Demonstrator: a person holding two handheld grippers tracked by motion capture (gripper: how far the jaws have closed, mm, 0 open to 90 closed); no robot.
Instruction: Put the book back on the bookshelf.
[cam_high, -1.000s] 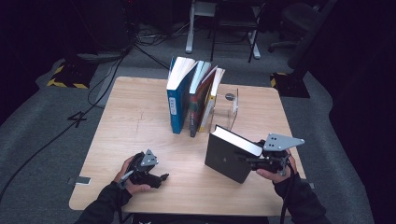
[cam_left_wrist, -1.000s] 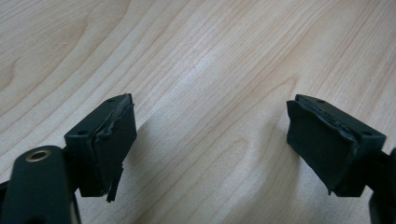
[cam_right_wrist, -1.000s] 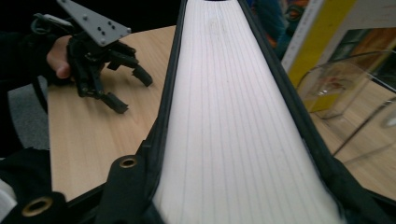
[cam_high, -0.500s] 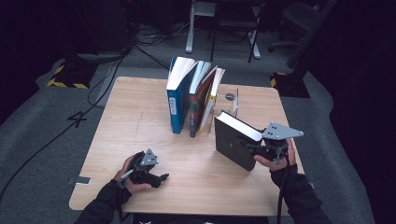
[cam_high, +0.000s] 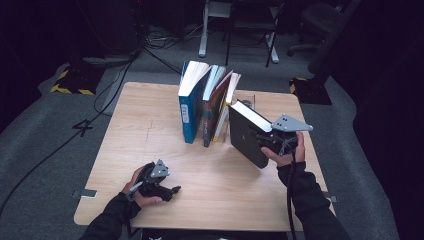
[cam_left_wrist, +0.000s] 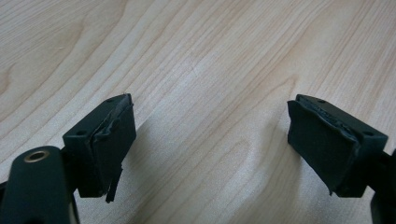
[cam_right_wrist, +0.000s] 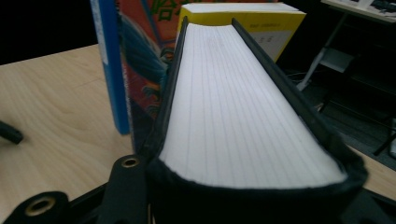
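My right gripper (cam_high: 267, 141) is shut on a thick black book (cam_high: 247, 134), held tilted above the table to the right of a row of standing books. In the right gripper view the black book (cam_right_wrist: 243, 112) shows its white page edge running away from the jaws toward the row. The row holds a blue book (cam_high: 191, 102), a dark red one (cam_high: 216, 107) and a yellow one (cam_high: 229, 100), leaning together. My left gripper (cam_high: 170, 191) rests low on the table near the front left, open; in the left gripper view its pads (cam_left_wrist: 112, 135) stand wide apart over bare wood.
The wooden table (cam_high: 145, 130) has free room on its left half and along the front. A small clear bookend (cam_high: 250, 101) stands behind the black book. Chairs, cables and a stand (cam_high: 240, 20) crowd the dark floor beyond the far edge.
My right gripper has carried the black book away from the front edge and up, closer to the standing row, and tilted it more. The left gripper has stayed put.
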